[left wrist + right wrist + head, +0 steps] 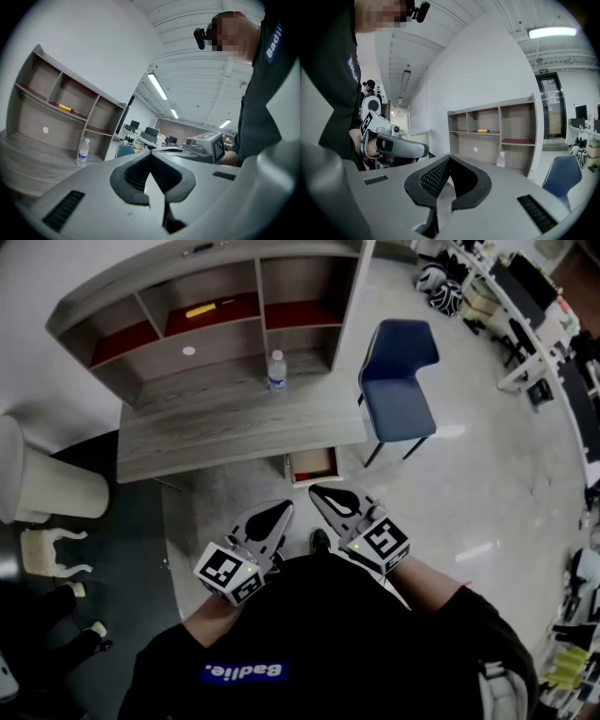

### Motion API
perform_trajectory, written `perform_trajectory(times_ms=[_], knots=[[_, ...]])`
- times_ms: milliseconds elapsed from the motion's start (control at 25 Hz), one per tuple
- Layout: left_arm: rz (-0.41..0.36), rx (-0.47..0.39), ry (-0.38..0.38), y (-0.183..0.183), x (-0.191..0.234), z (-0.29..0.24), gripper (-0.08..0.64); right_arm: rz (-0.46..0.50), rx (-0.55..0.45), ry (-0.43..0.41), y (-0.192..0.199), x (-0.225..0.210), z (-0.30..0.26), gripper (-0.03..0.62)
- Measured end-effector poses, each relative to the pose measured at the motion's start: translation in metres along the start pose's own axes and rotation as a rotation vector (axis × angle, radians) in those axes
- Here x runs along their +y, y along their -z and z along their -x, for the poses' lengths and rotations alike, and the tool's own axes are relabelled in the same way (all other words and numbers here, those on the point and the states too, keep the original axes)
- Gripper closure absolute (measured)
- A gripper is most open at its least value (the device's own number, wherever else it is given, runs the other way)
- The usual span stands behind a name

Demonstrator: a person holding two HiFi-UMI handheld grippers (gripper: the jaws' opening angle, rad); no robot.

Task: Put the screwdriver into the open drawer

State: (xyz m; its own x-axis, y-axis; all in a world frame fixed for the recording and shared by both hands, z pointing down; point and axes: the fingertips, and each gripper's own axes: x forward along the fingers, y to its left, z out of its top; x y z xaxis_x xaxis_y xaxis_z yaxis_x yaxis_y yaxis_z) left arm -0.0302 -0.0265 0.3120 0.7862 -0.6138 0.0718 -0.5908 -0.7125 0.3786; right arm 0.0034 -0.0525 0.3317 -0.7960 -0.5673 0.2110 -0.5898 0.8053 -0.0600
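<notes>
The yellow-handled screwdriver (200, 309) is lying on the red-lined shelf of the middle upper compartment in the grey wooden shelf unit (225, 345), which is standing at the back of the grey wood-grain desk (225, 432). A small drawer with a red lining (312, 465) is hanging open under the desk's front edge, well apart from the screwdriver. A clear plastic water bottle (277, 369) is standing upright on the desk, and a blue chair (398, 381) is sitting just beside the desk's right end. The left gripper (277, 514) and the right gripper (325, 493) are hovering side by side in front of the person's dark shirt, pointing towards the desk. Each gripper is keeping its jaws pressed together with nothing between them.
</notes>
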Motion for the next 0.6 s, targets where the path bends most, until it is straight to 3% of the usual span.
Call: perform_trajectory(times_ms=[600], knots=[[-0.002, -0.006, -0.014, -0.003, 0.007, 0.005, 0.557, -0.003, -0.013, -0.027, -0.003, 0.007, -0.015, 0.565]])
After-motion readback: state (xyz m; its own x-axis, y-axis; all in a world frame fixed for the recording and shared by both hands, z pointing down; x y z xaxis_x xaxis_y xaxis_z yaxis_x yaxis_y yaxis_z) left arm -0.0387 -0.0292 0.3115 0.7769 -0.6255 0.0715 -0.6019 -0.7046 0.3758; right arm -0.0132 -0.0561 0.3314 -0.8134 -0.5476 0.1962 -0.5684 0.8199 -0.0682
